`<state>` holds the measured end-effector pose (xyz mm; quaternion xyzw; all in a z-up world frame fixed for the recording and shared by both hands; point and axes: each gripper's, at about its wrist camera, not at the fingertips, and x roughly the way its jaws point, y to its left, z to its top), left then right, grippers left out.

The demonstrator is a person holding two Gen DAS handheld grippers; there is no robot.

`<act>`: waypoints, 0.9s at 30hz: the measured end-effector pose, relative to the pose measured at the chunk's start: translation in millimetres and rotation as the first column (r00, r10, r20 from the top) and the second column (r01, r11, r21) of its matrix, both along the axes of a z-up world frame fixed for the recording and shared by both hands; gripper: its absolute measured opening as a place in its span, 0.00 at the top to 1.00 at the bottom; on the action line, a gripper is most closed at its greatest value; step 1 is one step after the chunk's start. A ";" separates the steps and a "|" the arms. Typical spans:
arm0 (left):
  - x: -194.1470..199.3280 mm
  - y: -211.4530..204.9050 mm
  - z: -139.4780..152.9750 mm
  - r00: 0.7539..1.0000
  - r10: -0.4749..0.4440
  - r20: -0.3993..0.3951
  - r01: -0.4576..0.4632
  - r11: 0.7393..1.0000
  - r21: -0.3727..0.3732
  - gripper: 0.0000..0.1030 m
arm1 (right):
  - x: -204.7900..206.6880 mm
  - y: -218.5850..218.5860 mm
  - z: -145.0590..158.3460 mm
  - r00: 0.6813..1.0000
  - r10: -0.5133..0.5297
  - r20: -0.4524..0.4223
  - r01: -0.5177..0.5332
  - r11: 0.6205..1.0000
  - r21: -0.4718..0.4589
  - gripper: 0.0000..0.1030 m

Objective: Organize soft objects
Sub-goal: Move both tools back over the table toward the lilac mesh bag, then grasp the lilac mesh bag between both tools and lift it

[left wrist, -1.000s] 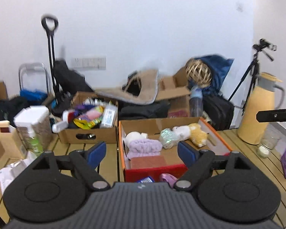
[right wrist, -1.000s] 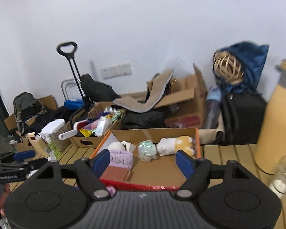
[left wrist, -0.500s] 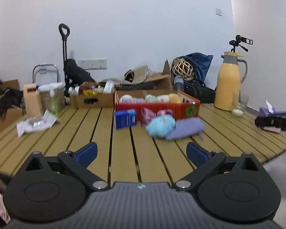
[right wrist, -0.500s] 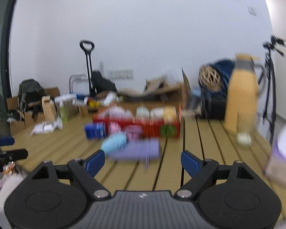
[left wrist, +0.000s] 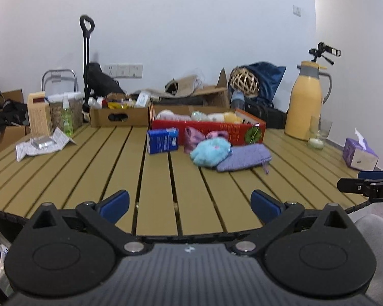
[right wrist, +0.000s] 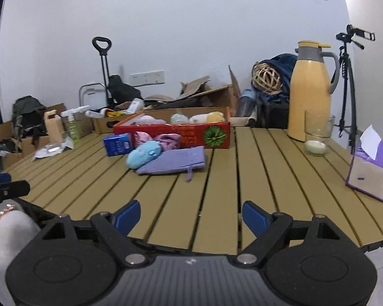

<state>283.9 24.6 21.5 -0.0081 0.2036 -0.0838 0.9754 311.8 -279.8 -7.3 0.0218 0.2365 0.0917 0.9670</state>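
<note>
Slatted and tan, the desk runs back to a white wall lined with clutter. Near its middle lie the soft things — a blue plush toy touching a lavender pouch, with pink cloth pieces behind them against a red box that holds more soft toys. A blue carton stands just beside the box. Both pairs of tongs hang over the near edge, well apart from the pile — the left tongs and the right tongs have each just been opening and stand wide apart with nothing between them.
</note>
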 end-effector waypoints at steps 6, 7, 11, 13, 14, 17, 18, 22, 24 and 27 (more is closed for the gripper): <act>41.8 -3.4 -12.6 0.999 0.001 -0.043 -0.002 1.000 -0.021 0.00 | 35.4 1.7 -13.7 0.999 -0.004 -0.035 0.005 0.999 0.038 0.18; 50.9 -4.9 -13.2 0.999 0.002 -0.050 -0.003 1.000 -0.023 0.00 | 42.0 2.4 -14.6 0.999 -0.004 -0.036 0.006 0.999 0.048 0.18; 92.6 -16.5 -10.3 0.998 -0.025 -0.054 0.023 0.999 -0.030 0.00 | 74.7 6.9 -16.4 0.999 0.023 -0.045 -0.020 0.997 0.070 0.18; 114.4 -26.1 -7.4 0.997 -0.048 -0.061 0.046 0.998 -0.039 0.00 | 97.6 9.5 -15.2 0.999 0.027 -0.041 -0.025 0.998 0.054 0.19; 125.1 -31.5 -6.0 0.995 -0.067 -0.076 0.064 0.997 -0.040 0.03 | 108.4 10.8 -13.9 0.999 0.027 -0.038 -0.025 0.998 0.049 0.19; 152.1 -51.1 -8.2 0.981 -0.150 -0.123 0.143 0.988 -0.058 0.19 | 147.8 9.4 -10.7 0.999 0.022 -0.037 -0.019 0.998 0.055 0.21; 160.3 -58.3 -12.0 0.976 -0.171 -0.137 0.163 0.985 -0.062 0.31 | 164.3 8.5 -11.1 0.999 0.019 -0.046 -0.016 0.998 0.064 0.23; 206.3 -81.2 -30.9 0.964 -0.148 -0.221 0.137 0.988 -0.067 0.53 | 226.2 5.4 -22.2 0.993 0.043 -0.113 -0.023 0.985 0.169 0.33; 224.0 -82.6 -41.2 0.955 -0.138 -0.264 0.112 0.988 -0.110 0.53 | 248.7 8.6 -32.7 0.988 0.046 -0.148 -0.016 0.981 0.195 0.39; 232.5 -77.0 -53.6 0.965 -0.120 -0.234 0.079 0.981 -0.179 0.49 | 266.4 20.9 -48.0 0.982 0.033 -0.186 -0.003 0.987 0.159 0.55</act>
